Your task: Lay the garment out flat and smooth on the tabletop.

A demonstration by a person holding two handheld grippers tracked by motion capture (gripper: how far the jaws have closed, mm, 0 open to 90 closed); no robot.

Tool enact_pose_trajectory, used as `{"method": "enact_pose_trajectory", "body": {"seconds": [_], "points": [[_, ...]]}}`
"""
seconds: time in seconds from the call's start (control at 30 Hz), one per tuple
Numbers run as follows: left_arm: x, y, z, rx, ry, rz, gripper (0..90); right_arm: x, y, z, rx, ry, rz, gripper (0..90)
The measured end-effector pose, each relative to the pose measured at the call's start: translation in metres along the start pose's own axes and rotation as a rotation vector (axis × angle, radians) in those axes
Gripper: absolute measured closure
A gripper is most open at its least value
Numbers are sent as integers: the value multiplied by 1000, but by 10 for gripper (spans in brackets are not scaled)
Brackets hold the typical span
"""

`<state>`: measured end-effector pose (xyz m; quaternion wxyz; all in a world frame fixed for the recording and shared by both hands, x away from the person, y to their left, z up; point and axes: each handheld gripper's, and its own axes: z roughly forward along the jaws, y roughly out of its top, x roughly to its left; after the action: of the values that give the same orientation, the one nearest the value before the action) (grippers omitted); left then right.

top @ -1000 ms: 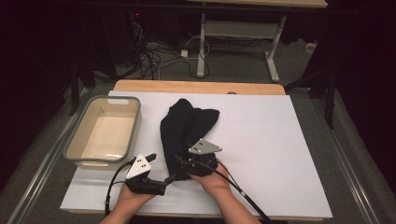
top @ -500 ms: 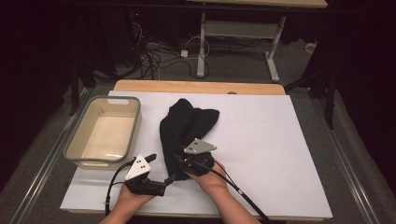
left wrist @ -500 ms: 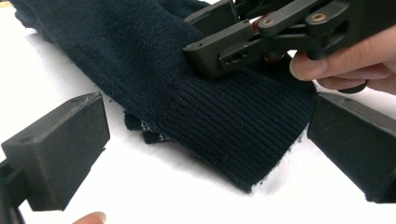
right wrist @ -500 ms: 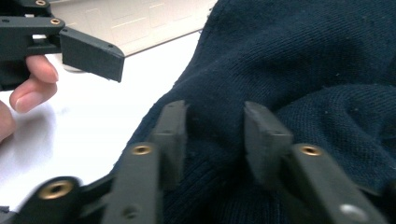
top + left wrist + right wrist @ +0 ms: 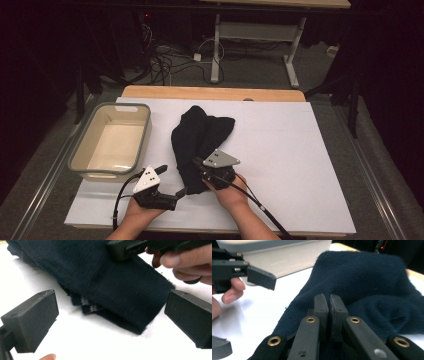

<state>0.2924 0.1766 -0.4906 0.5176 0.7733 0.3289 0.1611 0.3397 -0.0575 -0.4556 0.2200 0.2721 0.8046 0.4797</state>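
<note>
Soft dark knit socks (image 5: 198, 140), smooth rectangular tub (image 5: 112, 142), white mat (image 5: 300, 165)

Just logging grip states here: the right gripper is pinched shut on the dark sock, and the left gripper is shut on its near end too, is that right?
Not quite. The right gripper is shut on the dark sock, but the left gripper is open: the left gripper view shows its jaws spread wide either side of the sock's near end, not touching it.
</note>
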Motion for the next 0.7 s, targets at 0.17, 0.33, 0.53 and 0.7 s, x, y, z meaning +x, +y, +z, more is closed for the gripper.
{"method": "enact_pose_trajectory", "body": {"seconds": [0.17,0.33,0.53,0.7], "points": [[0,0,1,4,2,-3,0,-13,3,-27,-49,-35,30,872],[0,0,1,8,1,-6,0,-34,-3,-54,-84,-85,66,872],[0,0,1,9,0,-7,0,-61,-22,-78,-97,-141,119,872],[0,1,1,12,3,-6,0,-73,-36,-94,-92,-184,146,872]]}}
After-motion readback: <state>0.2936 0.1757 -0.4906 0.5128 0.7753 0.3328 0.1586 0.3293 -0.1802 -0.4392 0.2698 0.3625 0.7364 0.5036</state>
